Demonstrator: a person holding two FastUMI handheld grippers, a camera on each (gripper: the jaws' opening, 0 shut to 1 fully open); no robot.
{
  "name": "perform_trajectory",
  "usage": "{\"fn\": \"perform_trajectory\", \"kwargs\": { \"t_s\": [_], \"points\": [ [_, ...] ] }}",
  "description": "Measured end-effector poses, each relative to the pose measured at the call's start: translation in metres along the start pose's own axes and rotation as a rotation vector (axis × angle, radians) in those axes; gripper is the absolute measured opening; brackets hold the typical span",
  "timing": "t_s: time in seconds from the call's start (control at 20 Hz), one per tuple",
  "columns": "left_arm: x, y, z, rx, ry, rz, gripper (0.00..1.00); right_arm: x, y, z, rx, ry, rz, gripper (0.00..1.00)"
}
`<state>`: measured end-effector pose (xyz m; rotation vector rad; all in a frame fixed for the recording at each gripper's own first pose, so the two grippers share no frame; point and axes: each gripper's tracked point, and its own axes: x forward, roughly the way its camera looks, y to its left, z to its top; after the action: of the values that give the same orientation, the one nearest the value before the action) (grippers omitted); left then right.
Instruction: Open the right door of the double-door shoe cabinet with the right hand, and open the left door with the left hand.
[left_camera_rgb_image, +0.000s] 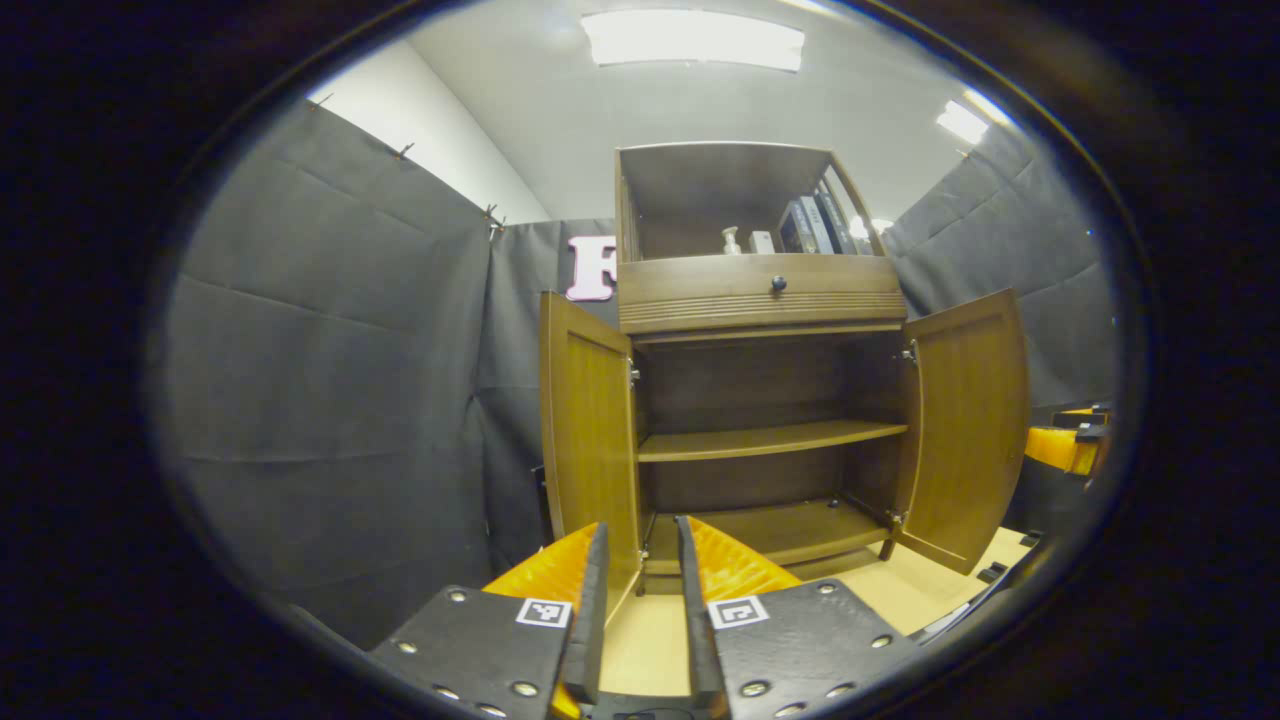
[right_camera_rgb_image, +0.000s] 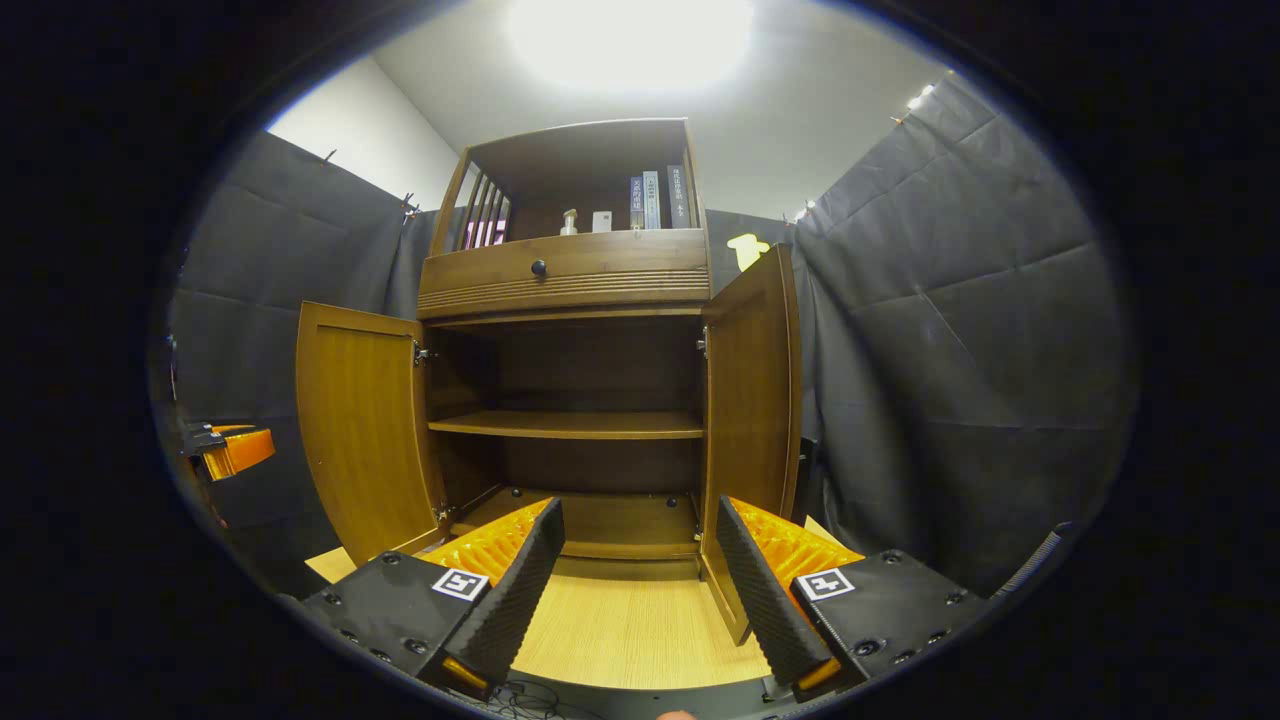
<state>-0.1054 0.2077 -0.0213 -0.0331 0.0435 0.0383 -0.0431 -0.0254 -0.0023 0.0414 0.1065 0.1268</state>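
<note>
Clerk: Item one, left gripper (left_camera_rgb_image: 640, 560), nearest the lens in the left gripper view. Fingers parallel with a narrow gap, nothing between them. The left door's free edge sits just beyond the tips, so I judge it let go of that edge, or is about to.

Checker: And the door itself?

Clerk: Item two, left door (left_camera_rgb_image: 590, 440), swung out on its hinge side, inner panel facing the middle. Item three, right door (left_camera_rgb_image: 965, 430), likewise swung wide. Both leaves of the shoe cabinet (left_camera_rgb_image: 760, 300) stand open, which by my reading leaves the task all but finished.

Checker: Right-hand tool?

Clerk: Item four, right gripper (right_camera_rgb_image: 635, 570) in the right gripper view. Fingers spread wide, holding nothing, aimed at the cabinet's lower opening. The right door (right_camera_rgb_image: 750, 400) stands edge-on just beside its right finger; touching or not, I cannot tell.

Checker: Pose?

Clerk: Both held low, tilted upward, so the cabinet looms above them. The right gripper also shows far off at the edge of the left gripper view, beyond the right door.

Checker: Contents?

Clerk: Middle shelf (right_camera_rgb_image: 570, 425) bare. Books (right_camera_rgb_image: 655, 200) and a small bottle (right_camera_rgb_image: 569, 222) up top, above the drawer knob (right_camera_rgb_image: 538, 267).
</note>
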Motion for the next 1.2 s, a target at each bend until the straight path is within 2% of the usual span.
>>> {"fn": "perform_trajectory", "kwargs": {
  "t_s": [0.3, 1.2],
  "points": [
    [-0.002, 0.003, 0.013, 0.005, -0.044, 0.024, 0.97, -0.002, -0.003, 0.002, 0.004, -0.006, -0.003, 0.94],
    [-0.01, 0.006, 0.019, 0.016, -0.052, 0.037, 0.97, -0.009, -0.003, 0.009, -0.008, -0.027, -0.012, 0.94]
  ]
}}
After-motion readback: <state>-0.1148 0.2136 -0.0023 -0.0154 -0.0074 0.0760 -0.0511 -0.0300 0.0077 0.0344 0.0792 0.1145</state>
